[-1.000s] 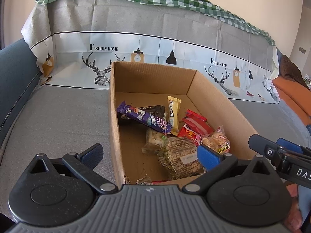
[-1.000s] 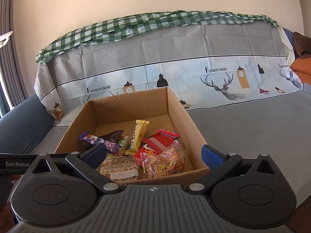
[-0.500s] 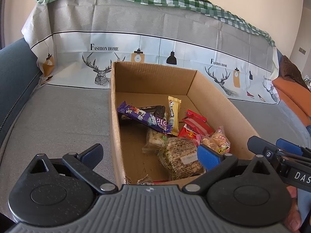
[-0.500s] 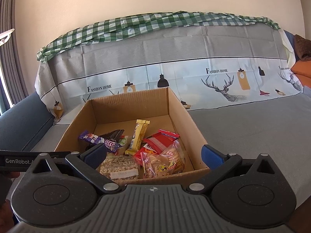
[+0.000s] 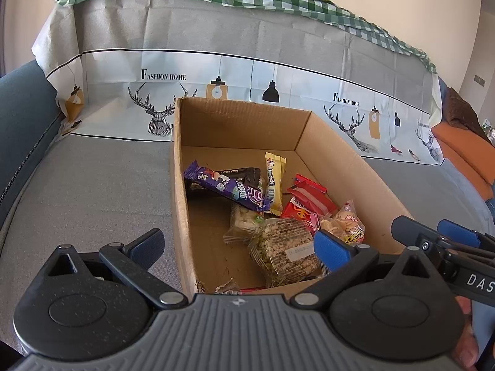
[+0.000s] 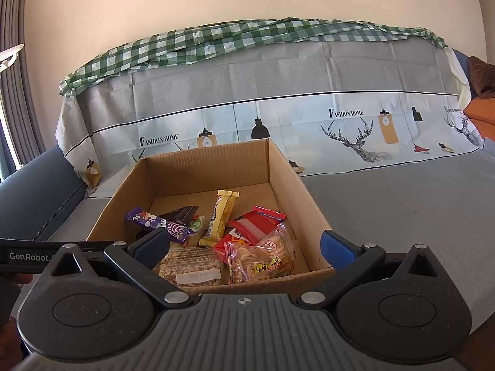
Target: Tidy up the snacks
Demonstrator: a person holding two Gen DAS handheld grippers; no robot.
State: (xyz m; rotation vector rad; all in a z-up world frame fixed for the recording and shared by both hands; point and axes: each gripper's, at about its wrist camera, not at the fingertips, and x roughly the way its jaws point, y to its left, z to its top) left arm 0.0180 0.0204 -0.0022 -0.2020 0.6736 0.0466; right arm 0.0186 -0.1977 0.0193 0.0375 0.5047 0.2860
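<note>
Almost nothing has changed in the last second. In both views the pictures match the ones from just before, so the hands are holding steady and no snack has moved.

In the left wrist view, the left gripper (image 5: 238,242) sits at the bottom of the frame. Its fingers are wide open and hold nothing. The cardboard box (image 5: 179,185) fills the middle of the frame, on a grey sofa seat (image 5: 92,179). Inside it, from left to right, lie a purple bar (image 5: 225,188) on top of a dark packet (image 5: 244,174), a yellow bar (image 5: 274,182), a red packet (image 5: 309,199) and a clear bag of crackers (image 5: 346,224). A clear bag of puffed rice (image 5: 287,247) lies nearest the camera.

In the right wrist view, the right gripper (image 6: 244,245) is at the bottom of the frame. Its fingers are wide open too, with nothing in them.

All the snacks lie in the box in a loose heap. That could mean they are already gathered up, or that they are waiting to be sorted out. I cannot tell which.
</note>
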